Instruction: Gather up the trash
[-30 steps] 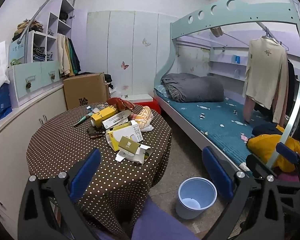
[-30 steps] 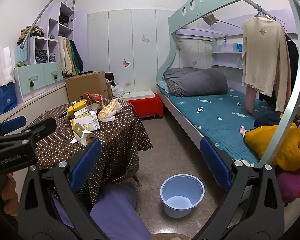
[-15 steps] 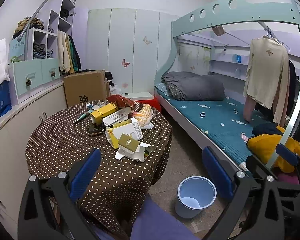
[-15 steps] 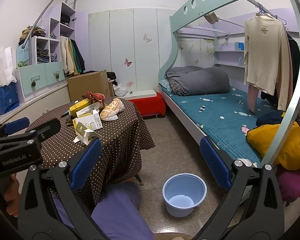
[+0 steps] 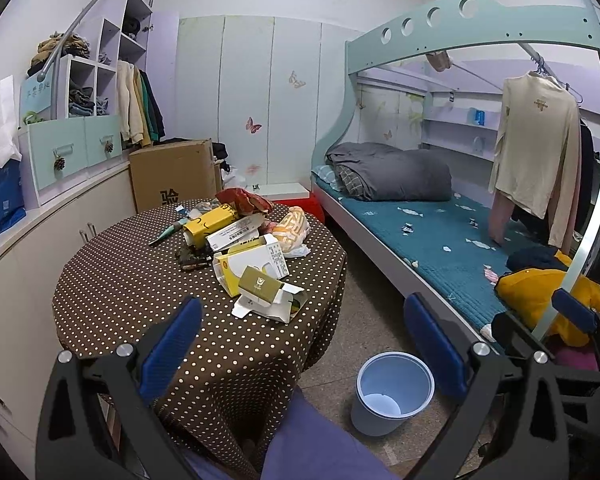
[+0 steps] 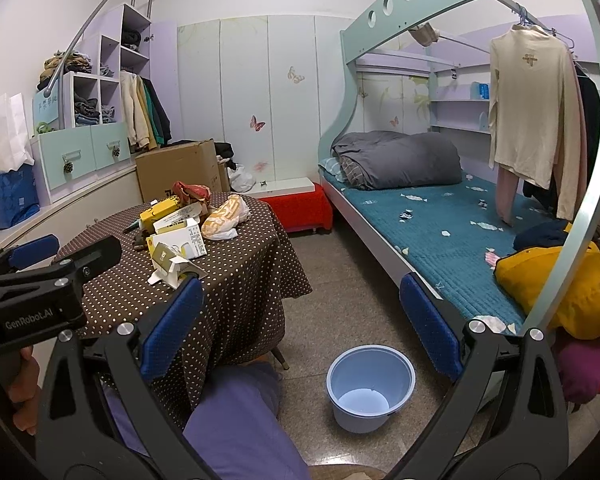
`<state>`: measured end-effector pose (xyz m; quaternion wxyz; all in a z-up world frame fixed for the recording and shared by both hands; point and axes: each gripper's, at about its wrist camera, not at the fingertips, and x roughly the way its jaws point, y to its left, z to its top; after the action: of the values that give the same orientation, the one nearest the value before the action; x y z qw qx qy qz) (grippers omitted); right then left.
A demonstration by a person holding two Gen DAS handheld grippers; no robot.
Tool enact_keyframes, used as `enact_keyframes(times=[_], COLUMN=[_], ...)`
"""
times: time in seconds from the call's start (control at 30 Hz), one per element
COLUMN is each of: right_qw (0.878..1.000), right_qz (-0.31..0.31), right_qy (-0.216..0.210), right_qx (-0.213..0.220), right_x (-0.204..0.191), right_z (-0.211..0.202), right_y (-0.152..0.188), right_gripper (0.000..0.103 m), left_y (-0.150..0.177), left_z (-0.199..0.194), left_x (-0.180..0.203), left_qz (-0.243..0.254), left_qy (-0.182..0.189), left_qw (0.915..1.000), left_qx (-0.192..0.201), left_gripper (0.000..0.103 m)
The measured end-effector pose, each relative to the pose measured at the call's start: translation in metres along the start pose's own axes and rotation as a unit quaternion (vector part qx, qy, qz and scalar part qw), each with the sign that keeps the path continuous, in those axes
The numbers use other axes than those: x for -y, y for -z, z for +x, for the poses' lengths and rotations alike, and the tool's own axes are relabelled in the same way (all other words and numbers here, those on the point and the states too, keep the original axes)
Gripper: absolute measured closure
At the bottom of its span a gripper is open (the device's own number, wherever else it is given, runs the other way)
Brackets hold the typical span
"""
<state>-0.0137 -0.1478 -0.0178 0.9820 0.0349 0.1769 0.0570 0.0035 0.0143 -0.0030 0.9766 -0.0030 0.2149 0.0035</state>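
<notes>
Left gripper is hanging over the near edge of the round table with its blue-padded fingers spread wide, nothing between them. Right gripper is doing the same just off the table's right side – jaws apart, holding nothing. A hand is showing at the left border of the right wrist view, wrapped on the left gripper's handle.

Pale blue bin is standing upright on the floor to the right of the table, below its edge.

Trash is sitting on the table's far half: a torn-open white and olive carton is lying nearest, a yellow and white box touching behind it, then a white printed box and a yellow box, a crumpled orange-patterned bag to their right, a red wrapper farthest back.

Cardboard box is standing behind the table – bunk bed running along the wall to the table's right.
</notes>
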Motion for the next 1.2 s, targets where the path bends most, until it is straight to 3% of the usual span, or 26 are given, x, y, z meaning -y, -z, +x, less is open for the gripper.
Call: enact_keyframes(times=[0.77, 1.2], right_qw=[1.0, 0.998], right_qz=[-0.006, -0.02], right_qy=[-0.004, -0.041], right_qx=[-0.011, -0.042], right_x=[-0.006, -0.034], right_z=[0.007, 0.049], right_y=[0.003, -0.021], right_gripper=[0.006, 0.006], left_y=[0.0, -0.017], left_z=[0.003, 0.023], left_x=[0.001, -0.043], left_qz=[0.0, -0.037], left_qy=[0.005, -0.025], left_qw=[0.9999, 0.9987], left_qx=[-0.011, -0.025], left_gripper=[0.004, 0.004])
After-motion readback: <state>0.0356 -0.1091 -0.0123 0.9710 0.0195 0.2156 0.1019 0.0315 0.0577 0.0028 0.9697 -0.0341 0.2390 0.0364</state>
